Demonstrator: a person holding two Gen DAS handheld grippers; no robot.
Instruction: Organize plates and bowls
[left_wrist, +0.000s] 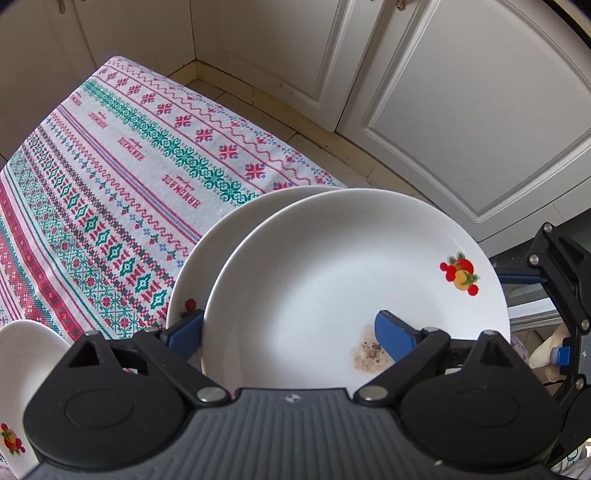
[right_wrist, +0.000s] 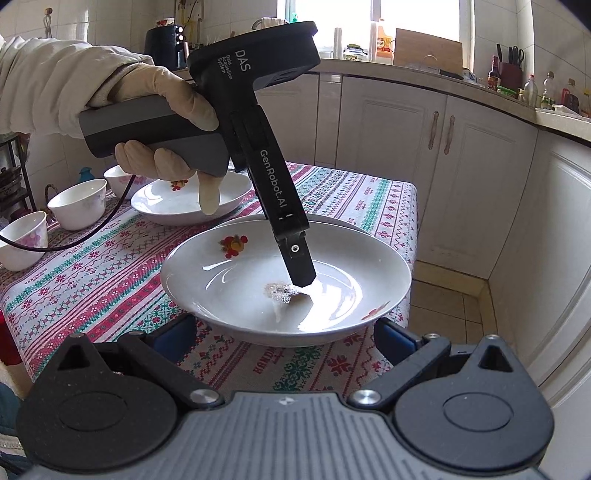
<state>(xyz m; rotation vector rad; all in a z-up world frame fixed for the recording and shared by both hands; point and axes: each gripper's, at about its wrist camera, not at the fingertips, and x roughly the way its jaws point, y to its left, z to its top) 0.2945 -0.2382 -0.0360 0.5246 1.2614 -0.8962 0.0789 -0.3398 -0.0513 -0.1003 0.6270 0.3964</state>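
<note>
Crockery felt slick and brittle; my left gripper (left_wrist: 291, 332) straddled the top plate's (left_wrist: 332, 266) rim, jaws wide, unclamped.

A worktop (right_wrist: 373, 206) covered in a white cloth with red and green cross-stitch bands serves as the landmark. Behind it and to its right runs an L of cream panelled cabinets (right_wrist: 399, 122) with paired handles, meeting in a corner. Below the worktop's far edge lies a beige tiled floor (right_wrist: 439, 306). Above the cabinets a pale counter (right_wrist: 436, 79) carries bottles, a knife block and a wooden board. Behind that counter a window (right_wrist: 369, 16) lets in bright daylight. Left of the worktop, white wall tiles (right_wrist: 110, 22) rise behind a dark kettle (right_wrist: 166, 44).
</note>
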